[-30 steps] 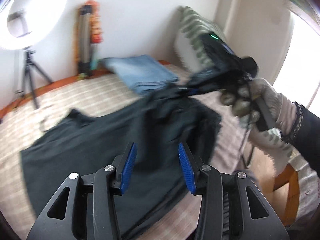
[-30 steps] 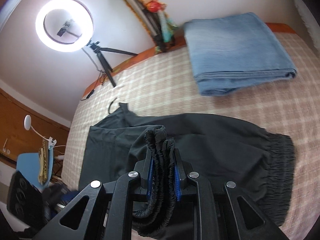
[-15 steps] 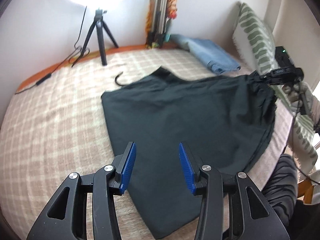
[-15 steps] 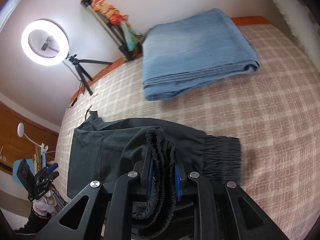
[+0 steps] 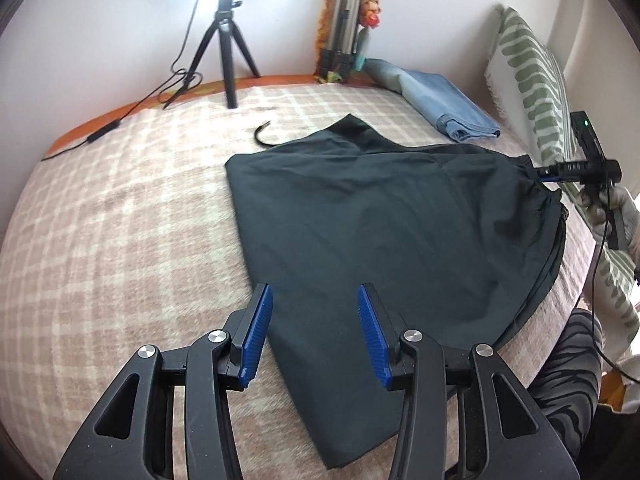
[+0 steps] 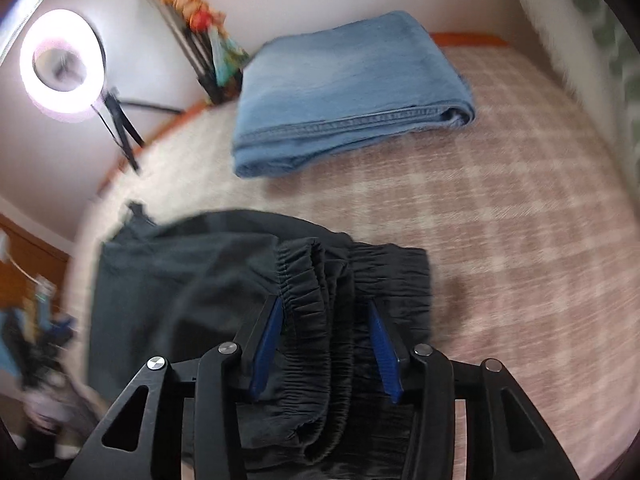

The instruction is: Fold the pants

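Note:
Black pants (image 5: 392,220) lie spread on the checked bed, folded lengthwise, with the gathered waistband at the right. My left gripper (image 5: 316,332) is open and empty above the near hem of the pants. My right gripper (image 6: 326,344) is open, its blue pads apart on either side of the bunched elastic waistband (image 6: 316,320), which rests between them. In the left wrist view the right gripper (image 5: 560,170) shows at the waistband on the far right.
Folded blue jeans (image 6: 344,92) lie at the back of the bed, also in the left wrist view (image 5: 444,100). A ring light on a tripod (image 5: 228,48) stands at the back edge with cables. A striped pillow (image 5: 532,80) leans at the right. A black cord (image 5: 264,136) lies behind the pants.
My right gripper has opened and let go of the waistband it was clamping. My left gripper has stayed open and moved slightly closer over the pants hem.

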### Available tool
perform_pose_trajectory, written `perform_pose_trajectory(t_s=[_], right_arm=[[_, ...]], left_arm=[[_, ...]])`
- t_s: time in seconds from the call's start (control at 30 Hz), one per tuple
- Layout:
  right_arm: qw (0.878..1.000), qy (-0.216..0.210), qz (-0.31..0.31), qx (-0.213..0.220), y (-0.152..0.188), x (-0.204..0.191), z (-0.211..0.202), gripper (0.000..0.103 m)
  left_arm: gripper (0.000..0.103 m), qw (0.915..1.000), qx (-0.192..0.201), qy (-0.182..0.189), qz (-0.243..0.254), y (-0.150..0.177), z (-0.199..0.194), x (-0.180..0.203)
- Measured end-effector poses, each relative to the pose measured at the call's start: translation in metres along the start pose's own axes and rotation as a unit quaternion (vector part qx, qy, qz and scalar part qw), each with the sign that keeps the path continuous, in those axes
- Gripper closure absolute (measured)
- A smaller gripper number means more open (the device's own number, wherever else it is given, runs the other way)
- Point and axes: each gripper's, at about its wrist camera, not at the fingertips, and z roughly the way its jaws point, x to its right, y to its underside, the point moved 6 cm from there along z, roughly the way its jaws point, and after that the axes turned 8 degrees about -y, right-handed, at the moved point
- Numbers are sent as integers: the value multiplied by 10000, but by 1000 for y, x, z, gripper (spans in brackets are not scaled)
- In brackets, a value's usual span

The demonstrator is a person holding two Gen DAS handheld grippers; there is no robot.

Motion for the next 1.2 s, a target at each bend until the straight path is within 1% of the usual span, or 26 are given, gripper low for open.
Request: perform_pose_trajectory(t_s=[0.03, 0.07, 0.1, 0.13, 0.2, 0.23, 0.3, 0.37, 0.43, 0.5, 0.57, 0.67, 0.77, 0.9, 0.93, 1.1, 1.17, 1.2], right_arm=[[9995, 248, -208, 11, 0, -3, 1, 58], [9983, 446, -367, 17, 1, -6, 2, 55], [9965, 661, -512, 31, 0, -8, 3, 49], [9946, 856, -586, 61, -1, -10, 2, 48], [9937, 950, -579, 159, -2, -13, -4, 48], [9931, 978, -589, 254, -4, -15, -9, 47], [9916, 1026, -640, 465, -6, -22, -24, 45], [9923, 896, -617, 596, -8, -33, -34, 42], [9926, 726, -621, 753, -9, -44, -45, 38], [9929, 549, -619, 860, -11, -58, -52, 35], [9933, 315, -629, 916, -11, -75, -55, 34], [9929, 130, -739, 920, -9, -99, -54, 33], [9926, -78, -841, 875, -7, -127, -50, 33], [9922, -431, -874, 783, -5, -162, -40, 33], [9919, -498, -904, 739, -4, -171, -36, 33], [9895, -707, -1178, 439, -1, -222, -8, 33], [9882, -786, -1284, 295, 0, -243, 8, 33], [9875, -829, -1324, 223, 0, -253, 15, 33]], left_arm=[[60, 10000, -38, 0, -34, 2, 0, -2], [60, 9999, -76, 4, -79, 6, -1, -3], [60, 9999, -109, 6, -124, 8, -2, -5], [60, 9997, -152, 41, -206, 12, -4, -7], [58, 9993, -188, 87, -317, 17, -7, -10], [56, 9990, -204, 97, -386, 20, -9, -13], [55, 9976, -318, 162, -601, 28, -10, -17], [55, 9952, -460, 319, -801, 36, -8, -19], [55, 9927, -625, 396, -954, 44, -3, -19], [55, 9885, -793, 514, -1178, 52, 4, -20], [55, 9839, -880, 637, -1417, 56, 9, -22], [55, 9789, -823, 801, -1687, 55, 10, -26], [55, 9745, -825, 963, -1851, 53, 12, -26], [56, 9744, -771, 999, -1861, 52, 13, -25], [57, 9741, -765, 1033, -1860, 51, 13, -24], [58, 9735, -692, 1133, -1863, 51, 14, -23], [65, 9729, -671, 1201, -1861, 51, 15, -21], [66, 9730, -668, 1211, -1848, 52, 15, -21]])
